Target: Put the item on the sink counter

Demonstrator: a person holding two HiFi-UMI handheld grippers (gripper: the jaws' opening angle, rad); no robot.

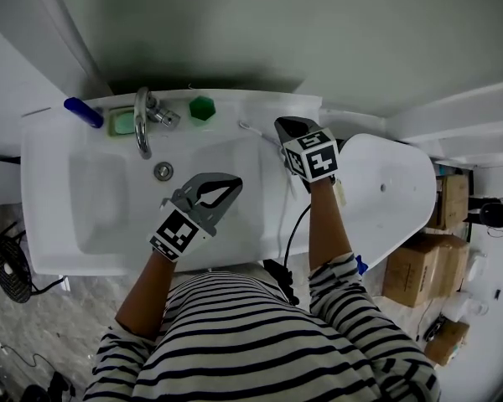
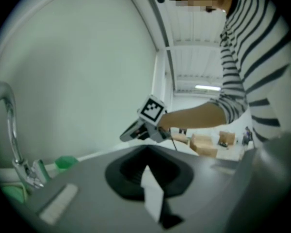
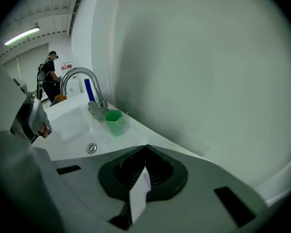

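A white sink counter carries a green cup beside the chrome faucet. A blue stick-like item and a green soap dish sit at the counter's back left. A thin pale item lies on the counter right of the cup. My right gripper hovers over the counter's back right corner, shut, with nothing between its jaws. My left gripper hangs over the basin, its jaws together and nothing in them.
The basin's drain lies below the faucet. A large white rounded fixture adjoins the sink on the right, with cardboard boxes beyond it. A fan stands on the floor at left. A person stands far off.
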